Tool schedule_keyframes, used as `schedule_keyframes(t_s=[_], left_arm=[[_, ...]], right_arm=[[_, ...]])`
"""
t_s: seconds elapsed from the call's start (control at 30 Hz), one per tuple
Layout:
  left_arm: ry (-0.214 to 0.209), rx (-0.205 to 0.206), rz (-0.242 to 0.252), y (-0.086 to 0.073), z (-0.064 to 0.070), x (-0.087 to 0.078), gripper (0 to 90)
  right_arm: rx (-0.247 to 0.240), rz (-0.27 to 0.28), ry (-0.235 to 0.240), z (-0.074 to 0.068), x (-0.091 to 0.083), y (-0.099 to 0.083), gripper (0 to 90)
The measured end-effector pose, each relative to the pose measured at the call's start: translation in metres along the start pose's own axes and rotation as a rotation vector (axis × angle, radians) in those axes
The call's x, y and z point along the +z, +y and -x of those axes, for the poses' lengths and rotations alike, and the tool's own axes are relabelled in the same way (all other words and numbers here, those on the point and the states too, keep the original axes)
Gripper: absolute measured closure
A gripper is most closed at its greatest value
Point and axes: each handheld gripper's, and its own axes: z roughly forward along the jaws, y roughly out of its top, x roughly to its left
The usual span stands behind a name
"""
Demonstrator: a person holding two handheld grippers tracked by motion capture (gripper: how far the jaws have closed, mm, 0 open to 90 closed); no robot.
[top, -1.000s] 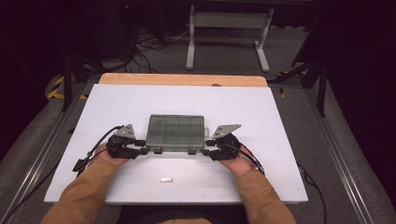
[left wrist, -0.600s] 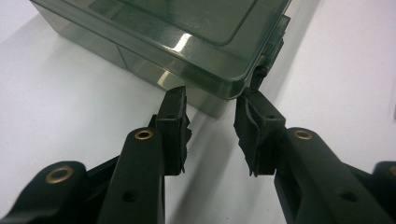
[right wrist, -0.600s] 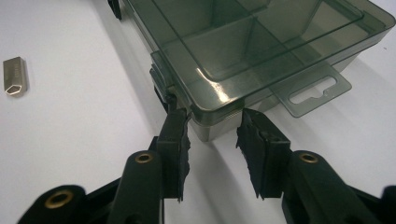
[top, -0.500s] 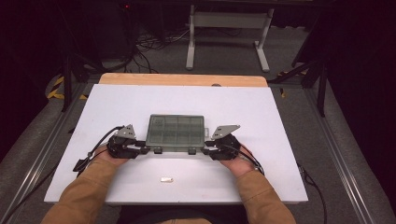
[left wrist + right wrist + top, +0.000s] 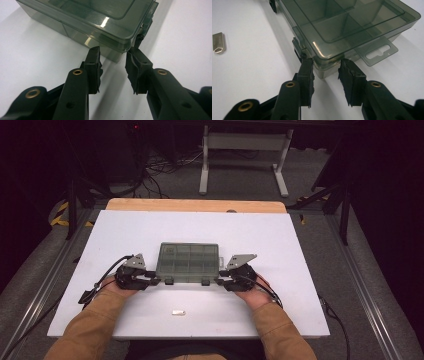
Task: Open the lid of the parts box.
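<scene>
two hand-held grippers sit at the near corners of a smoky grey see-through plastic compartment box [image 5: 188, 263] w/ its lid shut, lying flat mid-desk. nothing has shifted vs the frames a sec and half a sec ago: same box spot, same hands. so prob a pause before the grab, no lift or latch work begun yet.

left hand-held gripper [image 5: 112, 58]: jaws parted, straddling the box's near-left corner, tips just at the wall, not clamped. right hand-held gripper [image 5: 325, 66]: also released, jaws apart around the near-right corner, one tip right by a small black latch [image 5: 298, 53]. the clear hang tab [image 5: 378, 51] sticks out on the box's side there.

edges & room: white desk [image 5: 300, 250] has lots of bare surface on all sides of the box; the near desk edge is close behind the wrists, so less room to pull back. a small silvery metal piece [image 5: 178, 312] lies near the front edge, well apart from the box, between the forearms; watch it if dragging the box toward the person.
</scene>
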Motion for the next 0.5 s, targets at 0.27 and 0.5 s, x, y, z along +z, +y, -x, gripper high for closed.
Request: schedule_keyframes(t_s=[0.27,0.5], left_arm=[[-0.003,-0.002,0.000,0.0000,0.0000,0.0001,64.9],[-0.004,-0.002,-0.001,-0.0001,-0.0002,0.0000,65.0]], right_arm=[[0.000,-0.002,-0.003,-0.0005,0.0000,0.0003,63.5],[0.001,-0.002,-0.003,-0.0004,-0.0005,0.0006,63.9]])
